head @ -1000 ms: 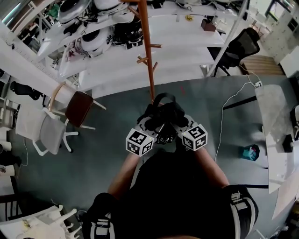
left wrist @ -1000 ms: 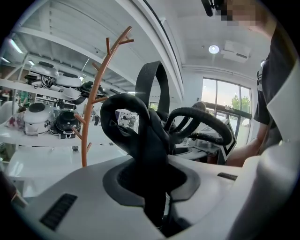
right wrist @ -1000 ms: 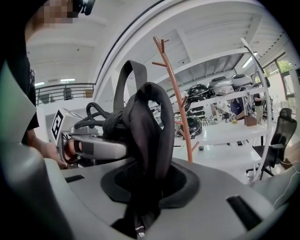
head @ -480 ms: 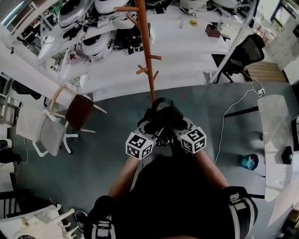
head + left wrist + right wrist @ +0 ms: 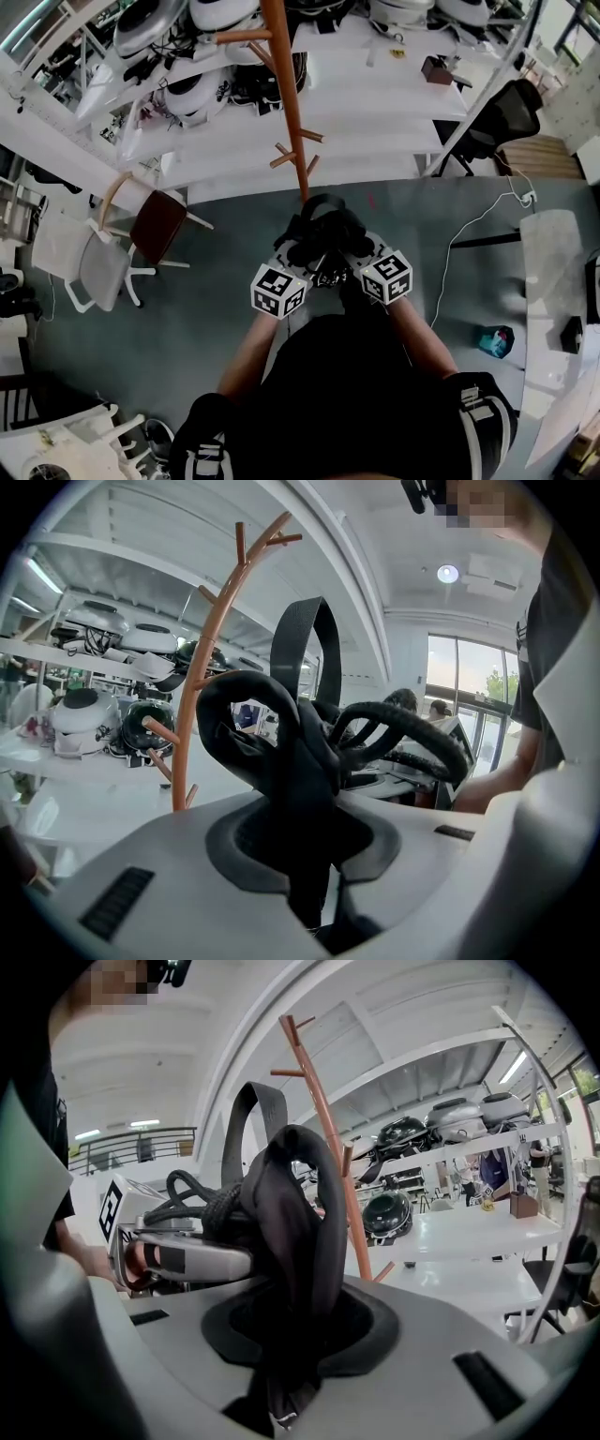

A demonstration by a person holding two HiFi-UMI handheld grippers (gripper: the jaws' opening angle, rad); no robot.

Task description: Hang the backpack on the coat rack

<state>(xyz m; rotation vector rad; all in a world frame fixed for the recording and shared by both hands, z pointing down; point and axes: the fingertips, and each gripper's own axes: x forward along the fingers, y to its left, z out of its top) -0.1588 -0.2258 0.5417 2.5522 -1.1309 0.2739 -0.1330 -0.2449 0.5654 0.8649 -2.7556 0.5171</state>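
Note:
The black backpack (image 5: 324, 233) hangs between both grippers in front of the person, just short of the foot of the orange wooden coat rack (image 5: 287, 103). My left gripper (image 5: 302, 251) is shut on a bunched black strap (image 5: 281, 752), and the backpack's top loop (image 5: 305, 639) stands up above it. My right gripper (image 5: 353, 249) is shut on another fold of black strap (image 5: 295, 1232). In the left gripper view the coat rack (image 5: 200, 677) with its short pegs rises behind the straps. It also shows close behind them as the coat rack (image 5: 330, 1138) in the right gripper view.
White shelving (image 5: 375, 103) with round domed grills stands behind the rack. A brown-seated chair (image 5: 157, 220) and a white chair (image 5: 98, 272) are to the left. A black office chair (image 5: 502, 108), a white cable (image 5: 459, 225) and a glass table (image 5: 553, 262) lie to the right.
Both grippers and the backpack have moved toward the coat rack, which now looms larger and nearer in the head view. The grips on the straps look the same.

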